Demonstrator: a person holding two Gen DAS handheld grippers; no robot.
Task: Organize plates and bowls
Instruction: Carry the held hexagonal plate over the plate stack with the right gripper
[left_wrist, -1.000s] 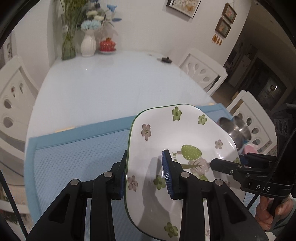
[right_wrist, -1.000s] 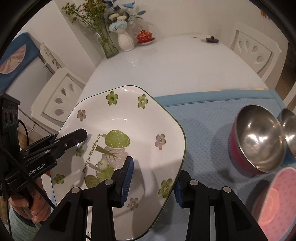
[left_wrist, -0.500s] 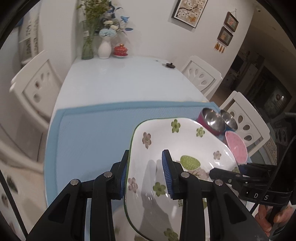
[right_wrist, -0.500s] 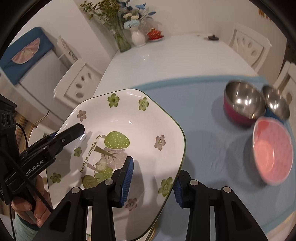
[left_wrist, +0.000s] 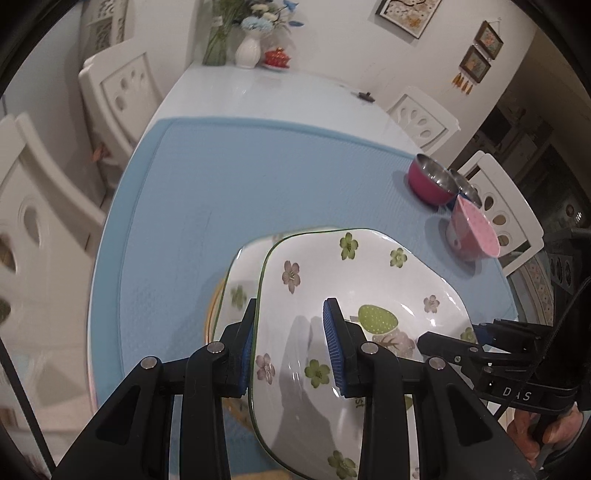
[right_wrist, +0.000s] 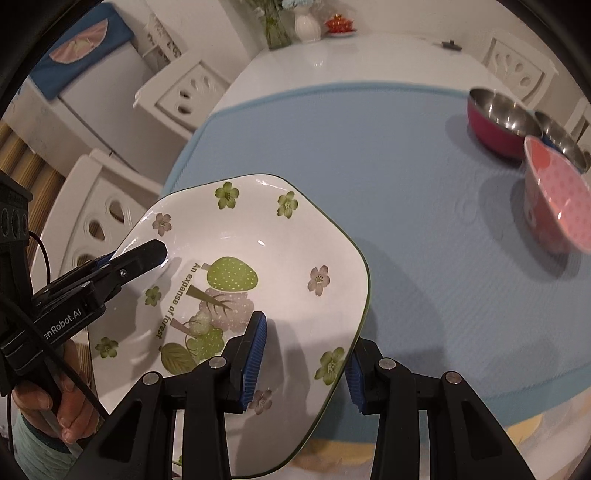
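A white squarish plate with green flowers and a tree print (left_wrist: 369, 280) (right_wrist: 258, 251) is held in the air over the near edge of the blue mat. My left gripper (left_wrist: 291, 339) is shut on its left rim. My right gripper (right_wrist: 306, 354) is shut on its right rim; it also shows in the left wrist view (left_wrist: 443, 341). A second flowered plate (left_wrist: 238, 280) lies underneath, partly hidden. A pink dotted bowl (left_wrist: 472, 232) (right_wrist: 557, 206) stands tilted at the right. A magenta steel bowl (left_wrist: 430, 181) (right_wrist: 498, 118) and another steel bowl (right_wrist: 561, 140) stand behind it.
The blue mat (left_wrist: 258, 177) (right_wrist: 388, 155) covers the near half of a white table (left_wrist: 266, 92). White chairs (left_wrist: 122, 92) (left_wrist: 498, 199) stand around it. A vase of flowers (left_wrist: 247, 44) and a red lidded dish (left_wrist: 277, 59) stand at the far end.
Both grippers have pulled back and risen with the plate, so more of the mat and the bowls show. The second plate underneath has come into view.
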